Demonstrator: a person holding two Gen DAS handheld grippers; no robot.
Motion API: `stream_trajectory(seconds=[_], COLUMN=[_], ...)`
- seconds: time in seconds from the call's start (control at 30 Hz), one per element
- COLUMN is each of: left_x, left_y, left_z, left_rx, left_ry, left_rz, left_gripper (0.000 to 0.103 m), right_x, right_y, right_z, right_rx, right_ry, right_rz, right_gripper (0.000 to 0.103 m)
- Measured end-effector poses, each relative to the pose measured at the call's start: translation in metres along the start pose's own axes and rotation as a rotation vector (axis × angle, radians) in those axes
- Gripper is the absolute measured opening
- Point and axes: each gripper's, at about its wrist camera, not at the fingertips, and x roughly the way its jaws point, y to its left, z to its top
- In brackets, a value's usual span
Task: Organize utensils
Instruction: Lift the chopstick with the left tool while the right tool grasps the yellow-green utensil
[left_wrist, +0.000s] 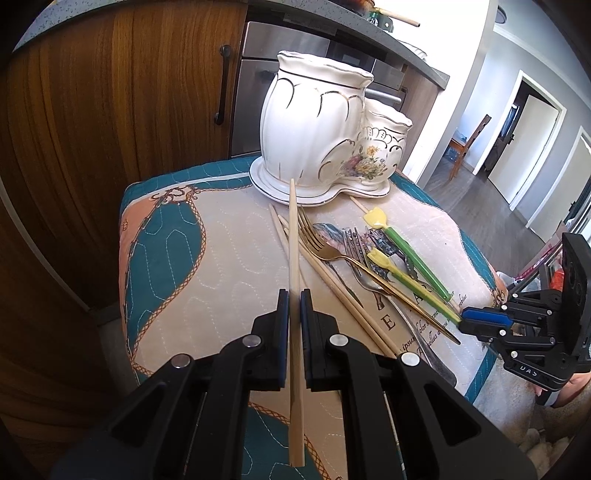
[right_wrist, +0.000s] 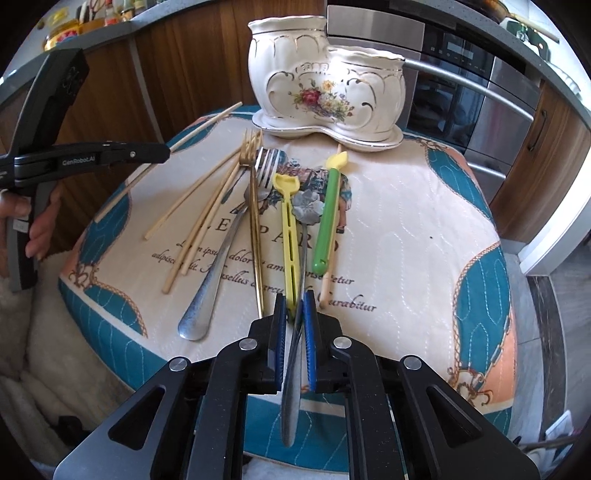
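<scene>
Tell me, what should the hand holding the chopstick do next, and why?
Probably lift the chopstick up and over into the tall side of the white holder. The left gripper is already shut on it, its tip points at the holder, and the holder looks empty. The right gripper is shut on the flower-headed spoon, so that could follow.

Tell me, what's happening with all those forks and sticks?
A person is tidying utensils with two tongs. The left tongs are shut on a wooden chopstick. The right tongs are shut on a grey spoon with a flower-shaped end. The other chopsticks, a gold fork, a silver fork and yellow and green plastic sticks lie on the patterned cloth. The white ceramic holder stands at the back; nothing can be seen in it.
</scene>
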Motion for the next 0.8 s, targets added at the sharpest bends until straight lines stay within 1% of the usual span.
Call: stream_trajectory(seconds=[0.03,0.1,0.27,0.37,0.43,0.57,0.7,0.8], left_x=[0.000,0.000,0.000,0.001,0.001,0.001,0.000,0.001], left_y=[0.000,0.000,0.000,0.000,0.000,0.000,-0.001,-0.002], left_z=[0.000,0.000,0.000,-0.001,-0.001,-0.001,-0.001,-0.001], left_rx=[0.000,0.001,0.001,0.000,0.001,0.000,0.003,0.004], left_ry=[0.000,0.000,0.000,0.002,0.002,0.001,0.000,-0.001], left_rz=[-0.001,0.000,-0.001,-0.004,-0.005,-0.005,-0.009,-0.009], left_gripper=[0.006,0.006,0.006,0.006,0.006,0.006,0.006,0.006], right_x=[-0.001,-0.003,-0.008,-0.008,-0.008,-0.007,-0.006,0.000], right_y=[-0.003,-0.009,-0.011,-0.012,-0.014,-0.019,-0.014,-0.007], right_z=[-0.001,-0.002,-0.007,-0.012,-0.014,-0.014,-0.011,-0.009], right_rx=[0.014,0.044,0.026,0.005,0.008,0.026,0.011,-0.018], right_ry=[0.003,0.004,0.020,0.038,0.042,0.044,0.055,0.060], right_rz=[0.019,0.036,0.021,-0.023,-0.019,-0.016,0.000,-0.026], right_gripper=[0.006,0.006,0.006,0.006,0.006,0.010,0.012,0.012])
